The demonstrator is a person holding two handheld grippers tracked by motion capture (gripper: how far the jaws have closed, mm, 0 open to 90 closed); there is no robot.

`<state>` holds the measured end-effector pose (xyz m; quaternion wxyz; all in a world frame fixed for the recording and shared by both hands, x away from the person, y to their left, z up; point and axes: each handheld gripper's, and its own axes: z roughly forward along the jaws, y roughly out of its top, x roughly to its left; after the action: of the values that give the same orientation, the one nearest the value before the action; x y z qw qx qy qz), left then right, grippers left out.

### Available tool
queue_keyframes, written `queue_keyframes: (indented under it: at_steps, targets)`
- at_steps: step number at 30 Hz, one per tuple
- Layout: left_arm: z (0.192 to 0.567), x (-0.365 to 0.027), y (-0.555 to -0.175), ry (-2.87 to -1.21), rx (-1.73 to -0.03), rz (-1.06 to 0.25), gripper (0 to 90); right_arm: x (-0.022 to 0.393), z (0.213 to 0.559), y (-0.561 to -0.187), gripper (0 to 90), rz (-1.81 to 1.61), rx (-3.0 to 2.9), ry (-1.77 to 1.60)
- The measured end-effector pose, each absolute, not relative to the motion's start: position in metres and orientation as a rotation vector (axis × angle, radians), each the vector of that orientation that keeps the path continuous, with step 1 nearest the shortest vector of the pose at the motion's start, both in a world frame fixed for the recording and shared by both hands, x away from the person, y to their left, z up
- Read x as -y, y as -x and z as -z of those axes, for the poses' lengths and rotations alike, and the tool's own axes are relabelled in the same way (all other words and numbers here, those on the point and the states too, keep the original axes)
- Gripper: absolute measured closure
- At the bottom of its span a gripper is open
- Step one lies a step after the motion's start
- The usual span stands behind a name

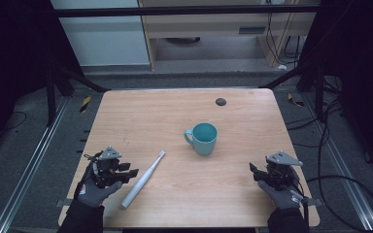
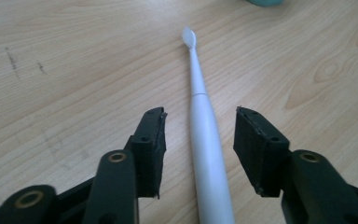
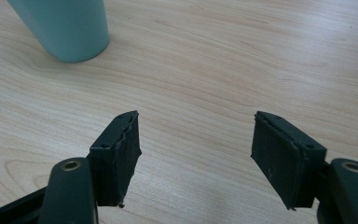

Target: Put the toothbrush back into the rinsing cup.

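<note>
A white electric toothbrush [image 1: 143,179] lies flat on the wooden table [image 1: 233,145] at the front left, its brush head pointing towards the middle. My left gripper [image 1: 129,171] is open just left of its handle. In the left gripper view the handle [image 2: 201,126] runs between the two jaws of the left gripper [image 2: 200,111], with a gap on each side and neither pad touching it. A teal mug [image 1: 204,138] stands upright near the table's centre. My right gripper [image 1: 253,171] is open at the front right, and the right gripper [image 3: 196,116] has nothing between its jaws; the mug [image 3: 65,28] stands beyond it to the left.
A small dark round disc [image 1: 220,102] sits near the table's far edge. Black frame bars slant down to the two far corners. Cables [image 1: 349,184] lie on the floor to the right of the table.
</note>
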<state>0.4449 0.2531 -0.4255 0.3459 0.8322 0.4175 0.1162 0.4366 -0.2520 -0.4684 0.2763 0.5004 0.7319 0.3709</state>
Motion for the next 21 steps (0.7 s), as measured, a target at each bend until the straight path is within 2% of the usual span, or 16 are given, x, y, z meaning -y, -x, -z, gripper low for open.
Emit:
queue_keyframes:
  at_steps: [3, 8, 21]
  targets:
    - [0.426, -0.247, -0.443, -2.203, -1.069, -0.291, 44.9, 0.251, 0.468, -0.436, 32.2, -0.992, -1.967, -1.341]
    - [0.429, -0.24, -0.443, -2.271, -1.054, -0.275, 40.0, 0.249, 0.468, -0.437, 32.0, -0.985, -1.973, -1.341]
    - [0.443, -0.228, -0.449, -2.45, -1.064, -0.243, 37.9, 0.248, 0.47, -0.438, 31.8, -0.961, -1.986, -1.332]
